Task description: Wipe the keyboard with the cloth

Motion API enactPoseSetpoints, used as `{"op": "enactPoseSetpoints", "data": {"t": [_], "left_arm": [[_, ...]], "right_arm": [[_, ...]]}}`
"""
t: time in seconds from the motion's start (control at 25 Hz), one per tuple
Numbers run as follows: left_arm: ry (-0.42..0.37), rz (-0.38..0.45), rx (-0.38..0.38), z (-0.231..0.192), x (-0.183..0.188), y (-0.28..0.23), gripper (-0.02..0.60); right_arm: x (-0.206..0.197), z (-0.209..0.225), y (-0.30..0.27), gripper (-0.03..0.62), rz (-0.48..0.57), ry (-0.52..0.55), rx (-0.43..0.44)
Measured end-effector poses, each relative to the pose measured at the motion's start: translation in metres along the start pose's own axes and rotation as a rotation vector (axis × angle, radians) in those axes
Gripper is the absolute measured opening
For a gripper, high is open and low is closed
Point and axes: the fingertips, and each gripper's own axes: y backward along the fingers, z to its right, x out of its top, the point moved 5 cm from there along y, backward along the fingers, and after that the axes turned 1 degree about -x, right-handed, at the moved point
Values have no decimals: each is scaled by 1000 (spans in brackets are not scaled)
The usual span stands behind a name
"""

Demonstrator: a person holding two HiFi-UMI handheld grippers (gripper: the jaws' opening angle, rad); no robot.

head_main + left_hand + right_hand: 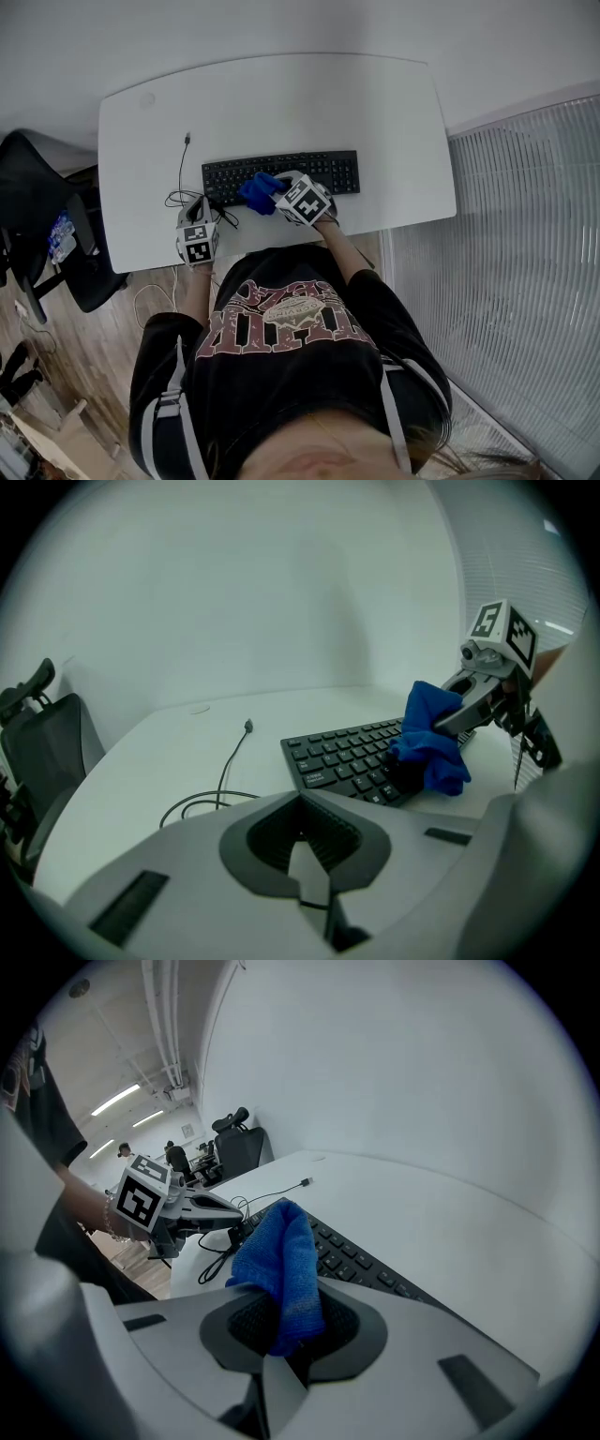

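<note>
A black keyboard (314,170) lies on the white desk (281,103). My right gripper (275,193) is shut on a blue cloth (259,192), which rests on the keyboard's left half. In the right gripper view the cloth (281,1255) bunches up out of the jaws over the keys (366,1265). My left gripper (202,210) hovers by the keyboard's left end, shut with nothing in it. From the left gripper view, the cloth (431,742) hangs from the right gripper (448,722) onto the keyboard (342,757).
A thin black cable (182,174) with a loose plug runs across the desk left of the keyboard and coils near the left gripper. A black office chair (37,216) stands left of the desk. A ribbed white panel (506,244) fills the right side.
</note>
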Motion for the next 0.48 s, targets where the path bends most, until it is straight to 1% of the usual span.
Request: {"op": "enactPoseSetpoints", "data": {"t": [0.28, 0.48], "left_arm": [[0, -4, 13, 1, 0, -1, 34], [3, -7, 22, 2, 1, -1, 34]], "right_arm": [[-11, 15, 10, 64, -18, -17, -1], [-16, 21, 17, 64, -36, -1, 0]]}}
